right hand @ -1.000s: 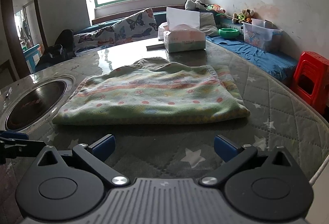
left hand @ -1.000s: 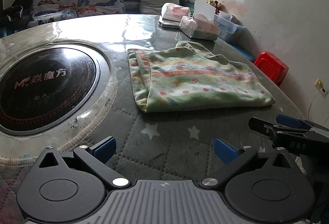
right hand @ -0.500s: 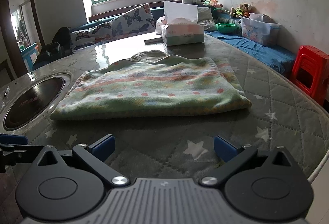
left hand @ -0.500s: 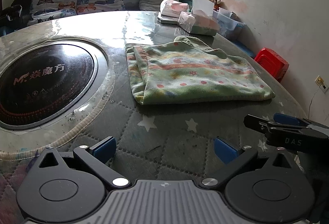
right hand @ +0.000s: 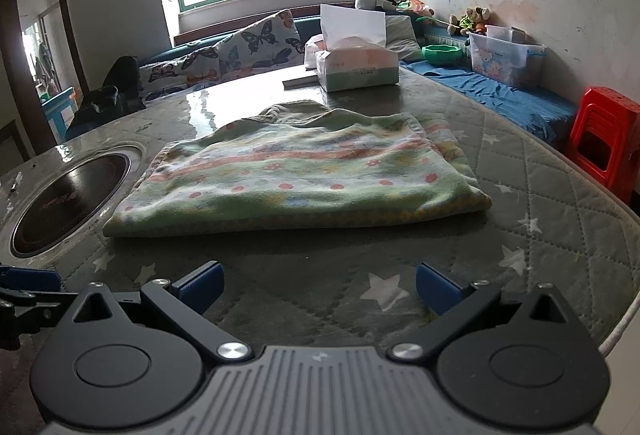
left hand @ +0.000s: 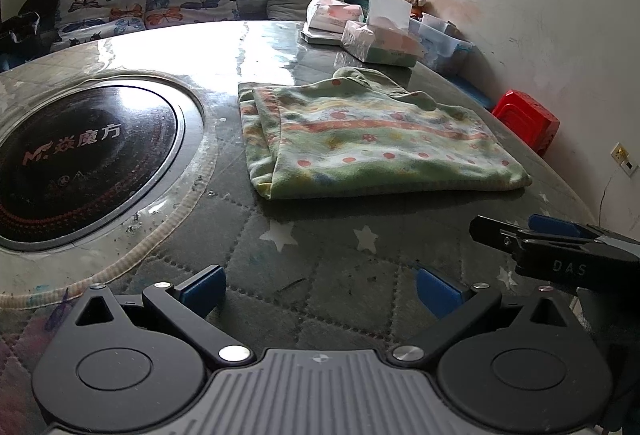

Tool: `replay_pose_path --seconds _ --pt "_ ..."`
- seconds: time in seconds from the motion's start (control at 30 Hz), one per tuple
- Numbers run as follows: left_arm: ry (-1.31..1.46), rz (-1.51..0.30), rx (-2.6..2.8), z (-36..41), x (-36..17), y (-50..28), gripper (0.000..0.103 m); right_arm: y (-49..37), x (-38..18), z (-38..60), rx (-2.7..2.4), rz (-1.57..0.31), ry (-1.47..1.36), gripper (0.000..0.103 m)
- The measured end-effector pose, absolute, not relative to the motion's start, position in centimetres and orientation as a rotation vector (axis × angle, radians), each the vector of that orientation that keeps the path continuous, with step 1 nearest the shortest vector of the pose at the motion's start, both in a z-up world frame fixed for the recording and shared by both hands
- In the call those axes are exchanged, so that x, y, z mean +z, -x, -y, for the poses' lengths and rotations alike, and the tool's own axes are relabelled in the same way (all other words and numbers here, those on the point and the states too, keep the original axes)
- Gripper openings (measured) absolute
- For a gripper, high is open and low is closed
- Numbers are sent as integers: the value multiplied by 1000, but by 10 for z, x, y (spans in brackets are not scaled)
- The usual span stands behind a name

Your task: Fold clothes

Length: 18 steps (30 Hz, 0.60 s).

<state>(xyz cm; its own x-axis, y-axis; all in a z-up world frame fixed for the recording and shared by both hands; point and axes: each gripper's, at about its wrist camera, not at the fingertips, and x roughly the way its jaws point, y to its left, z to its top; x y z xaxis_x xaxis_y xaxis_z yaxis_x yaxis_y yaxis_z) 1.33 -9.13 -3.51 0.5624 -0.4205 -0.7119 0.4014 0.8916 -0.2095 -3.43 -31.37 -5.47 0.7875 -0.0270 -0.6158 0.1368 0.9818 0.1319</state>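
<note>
Cloth: my folded green cloth (left hand: 372,139) lies flat on the worktop (left hand: 320,255).
Jaws: both wide, holding nothing.
Right view only: doorway (right hand: 36,47).

The folded garment (right hand: 296,179) looks like soft, fuzzy fleece cloth. The table (right hand: 532,211) wears a quilted, matt fabric cover under a glossy clear sheet. The inset cooktop (left hand: 76,155) is smooth, shiny black glass. The red stool (right hand: 602,139) is glossy plastic.
</note>
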Motion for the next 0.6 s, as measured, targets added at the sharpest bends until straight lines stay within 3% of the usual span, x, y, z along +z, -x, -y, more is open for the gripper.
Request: replay_pose_path --seconds 0.6 --pt "28 -842 -484 93 -33 -10 103 38 -53 312 -79 -653 -183 103"
